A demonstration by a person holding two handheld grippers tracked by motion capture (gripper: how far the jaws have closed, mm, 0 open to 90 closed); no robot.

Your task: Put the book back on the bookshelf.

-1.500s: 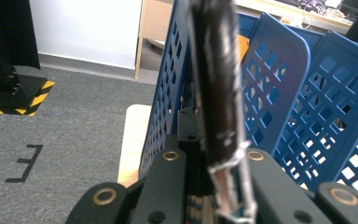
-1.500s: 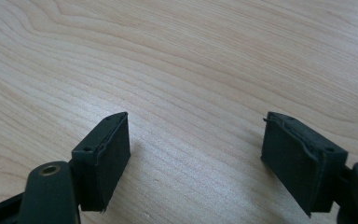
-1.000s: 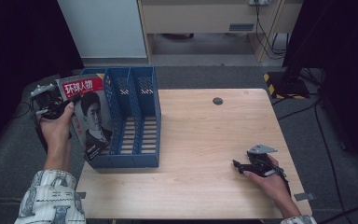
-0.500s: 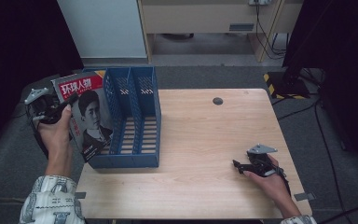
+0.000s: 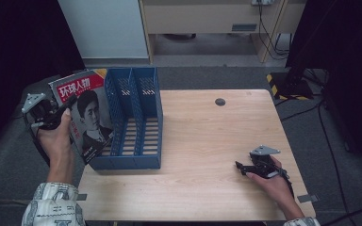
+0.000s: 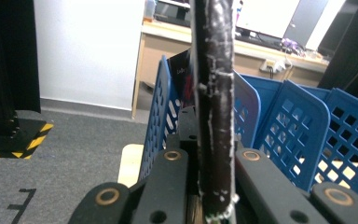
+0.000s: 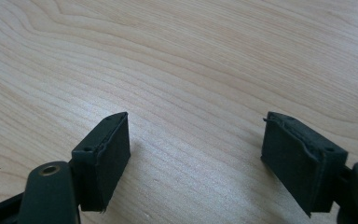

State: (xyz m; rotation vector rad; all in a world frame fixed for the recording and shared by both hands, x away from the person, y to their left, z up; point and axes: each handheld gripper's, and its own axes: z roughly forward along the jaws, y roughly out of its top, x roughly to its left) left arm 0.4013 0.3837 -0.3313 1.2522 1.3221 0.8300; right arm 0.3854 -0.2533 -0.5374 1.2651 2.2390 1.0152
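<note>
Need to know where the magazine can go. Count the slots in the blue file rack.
3. The blue file rack has a left slot behind the magazine, a middle one and a right one. The left is partly hidden.

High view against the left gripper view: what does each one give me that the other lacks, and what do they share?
The high view alone gives the magazine cover, red title band and portrait, the left gripper at its edge, the right gripper low over the wooden table, and a dark round spot. The left gripper view alone gives the magazine edge-on, pinched between its jaws, and a desk with cables behind. Both show the blue file rack and grey floor.
</note>
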